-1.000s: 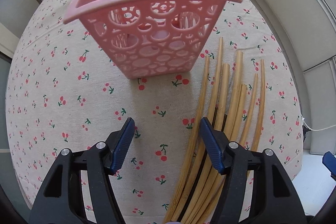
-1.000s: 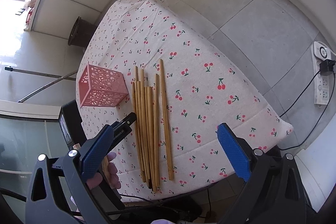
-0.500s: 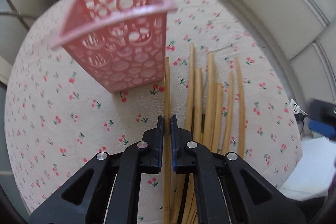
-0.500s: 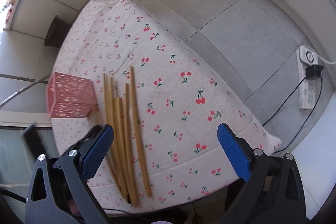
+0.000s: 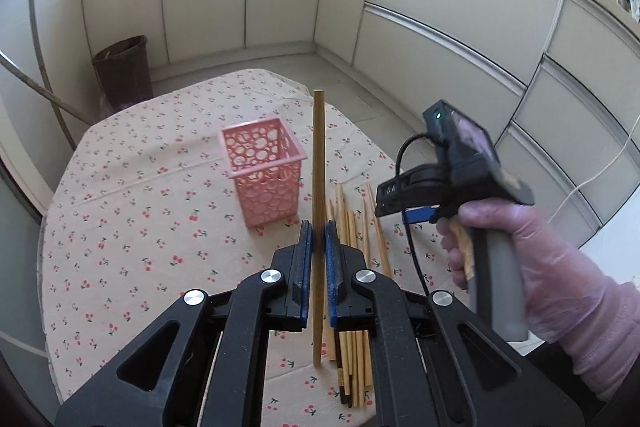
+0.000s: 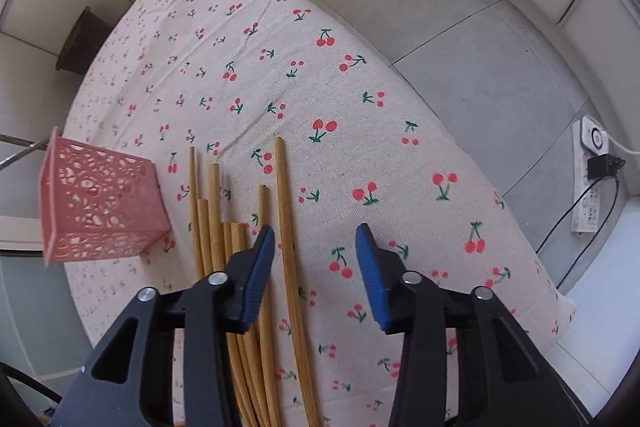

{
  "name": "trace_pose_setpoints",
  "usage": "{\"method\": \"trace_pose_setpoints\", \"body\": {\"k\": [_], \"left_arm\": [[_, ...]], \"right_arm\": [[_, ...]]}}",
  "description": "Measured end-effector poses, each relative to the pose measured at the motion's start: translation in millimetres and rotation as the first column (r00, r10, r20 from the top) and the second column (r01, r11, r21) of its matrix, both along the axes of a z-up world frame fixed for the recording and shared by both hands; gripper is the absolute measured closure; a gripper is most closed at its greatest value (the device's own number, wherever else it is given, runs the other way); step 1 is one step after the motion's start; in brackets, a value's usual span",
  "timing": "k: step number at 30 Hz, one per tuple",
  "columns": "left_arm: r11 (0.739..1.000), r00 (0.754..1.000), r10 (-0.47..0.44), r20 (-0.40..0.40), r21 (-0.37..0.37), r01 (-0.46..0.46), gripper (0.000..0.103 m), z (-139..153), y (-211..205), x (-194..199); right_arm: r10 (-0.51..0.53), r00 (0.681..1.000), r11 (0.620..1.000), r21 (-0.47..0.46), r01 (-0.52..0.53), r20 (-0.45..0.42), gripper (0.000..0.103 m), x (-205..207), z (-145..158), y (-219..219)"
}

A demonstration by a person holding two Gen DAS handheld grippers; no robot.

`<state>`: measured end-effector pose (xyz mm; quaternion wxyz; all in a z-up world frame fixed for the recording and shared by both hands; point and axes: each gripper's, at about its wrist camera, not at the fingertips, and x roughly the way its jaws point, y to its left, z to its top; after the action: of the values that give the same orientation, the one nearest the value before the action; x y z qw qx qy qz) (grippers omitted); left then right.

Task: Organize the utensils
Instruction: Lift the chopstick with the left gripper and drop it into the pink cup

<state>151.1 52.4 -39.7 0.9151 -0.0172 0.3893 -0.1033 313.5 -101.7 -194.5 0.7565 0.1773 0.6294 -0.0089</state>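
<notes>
My left gripper (image 5: 319,231) is shut on one wooden chopstick (image 5: 319,163) and holds it upright, lifted above the table. A pink perforated basket (image 5: 264,171) stands upright on the cherry-print tablecloth, left of the held chopstick; it also shows in the right wrist view (image 6: 96,203). Several chopsticks (image 5: 356,227) lie in a bundle on the cloth right of the basket. My right gripper (image 6: 316,239) is open, low over the bundle (image 6: 224,227), its jaws either side of the rightmost chopstick (image 6: 288,227).
The table (image 6: 400,99) ends close on the right, with grey floor tiles beyond. A power strip (image 6: 590,179) with cables lies on the floor. A dark bin (image 5: 122,71) stands by the cabinets behind the table. The gloved right hand (image 5: 532,259) holds its gripper beside mine.
My left gripper closed on one chopstick and lifted it off the table, tilting up. My right gripper came down close over the bundle and its jaws narrowed.
</notes>
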Motion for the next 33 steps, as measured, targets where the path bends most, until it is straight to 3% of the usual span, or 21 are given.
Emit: {"method": "trace_pose_setpoints", "body": {"k": [5, 8, 13, 17, 23, 28, 33], "left_arm": [[1.0, 1.0, 0.009, 0.03, -0.015, -0.008, 0.097, 18, 11, -12], [1.0, 0.999, 0.015, 0.039, -0.019, -0.015, 0.097, 20, 15, -12], [0.999, 0.998, 0.036, 0.06, -0.031, -0.035, 0.097, 23, 21, -13], [0.996, 0.993, 0.067, 0.101, -0.064, -0.061, 0.097, 32, 32, -20], [0.985, 0.98, 0.123, 0.156, -0.137, -0.102, 0.097, 57, 48, -26], [0.969, 0.958, 0.185, 0.218, -0.202, -0.141, 0.097, 88, 58, -22], [0.938, 0.921, 0.282, 0.268, -0.279, -0.206, 0.097, 119, 71, 2]], "right_arm": [[0.057, 0.997, 0.994, -0.096, -0.052, 0.053, 0.077, 4, -1, 19], [0.105, 0.991, 0.987, -0.13, -0.094, 0.081, 0.096, 3, -1, 29], [0.086, 0.984, 0.995, -0.064, -0.076, 0.156, 0.097, -5, 11, 12], [0.057, 0.961, 0.998, 0.012, -0.063, 0.27, 0.097, -25, 51, -7], [0.044, 0.899, 0.995, 0.058, -0.077, 0.436, 0.097, -67, 129, -29], [0.0, 0.833, 0.991, 0.111, -0.073, 0.554, 0.097, -83, 191, -49], [-0.061, 0.766, 0.977, 0.196, -0.086, 0.64, 0.097, -76, 249, -62]]}}
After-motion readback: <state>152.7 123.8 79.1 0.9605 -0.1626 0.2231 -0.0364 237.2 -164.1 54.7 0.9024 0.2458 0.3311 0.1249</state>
